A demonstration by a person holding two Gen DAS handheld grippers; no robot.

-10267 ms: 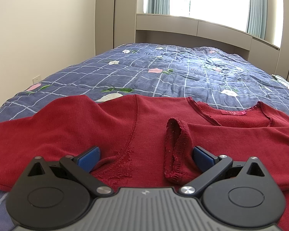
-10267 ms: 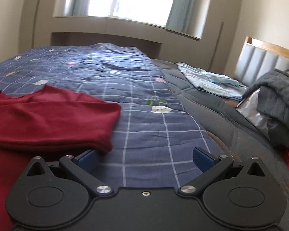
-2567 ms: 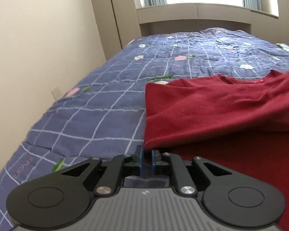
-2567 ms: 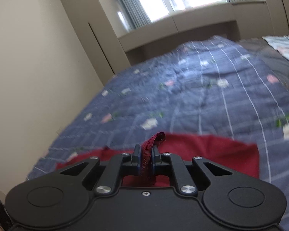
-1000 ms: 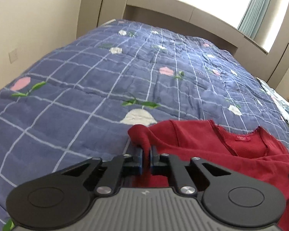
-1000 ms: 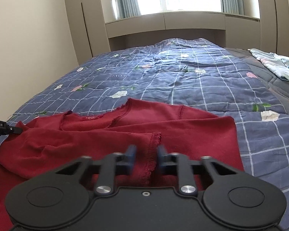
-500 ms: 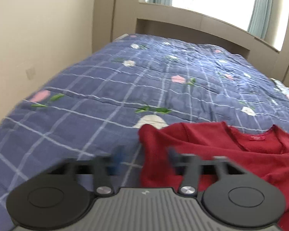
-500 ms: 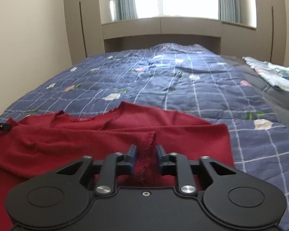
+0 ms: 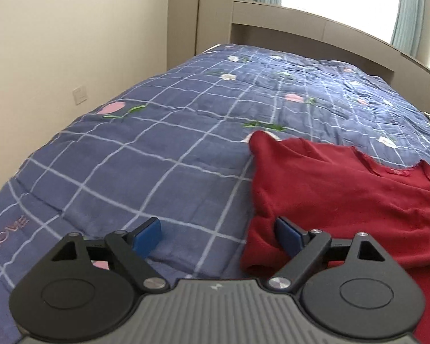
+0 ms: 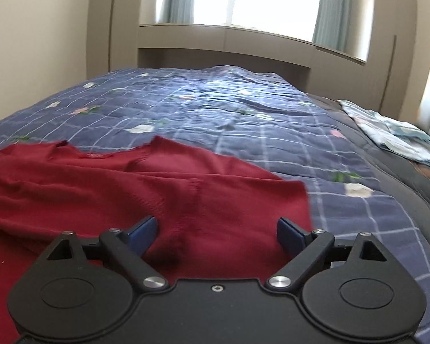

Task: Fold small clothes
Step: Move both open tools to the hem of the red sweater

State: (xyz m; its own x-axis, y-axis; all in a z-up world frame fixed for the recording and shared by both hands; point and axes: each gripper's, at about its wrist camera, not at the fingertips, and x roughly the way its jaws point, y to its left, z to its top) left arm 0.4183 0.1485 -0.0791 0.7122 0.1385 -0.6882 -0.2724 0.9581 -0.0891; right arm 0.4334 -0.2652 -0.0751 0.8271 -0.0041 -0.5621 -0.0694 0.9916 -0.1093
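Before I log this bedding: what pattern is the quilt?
Blue quilt with a white grid and scattered flowers; clearest in the left wrist view.

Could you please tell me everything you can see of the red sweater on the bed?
The sweater is dark red, a fine knit, with a scalloped neckline and a red label inside the collar. It lies on the blue checked quilt, collar toward the window, its sides folded in over the body so the edges look thick and layered. The fabric is slightly rumpled. The left gripper is open at its left edge; the right gripper is open over its right part. Neither holds it.
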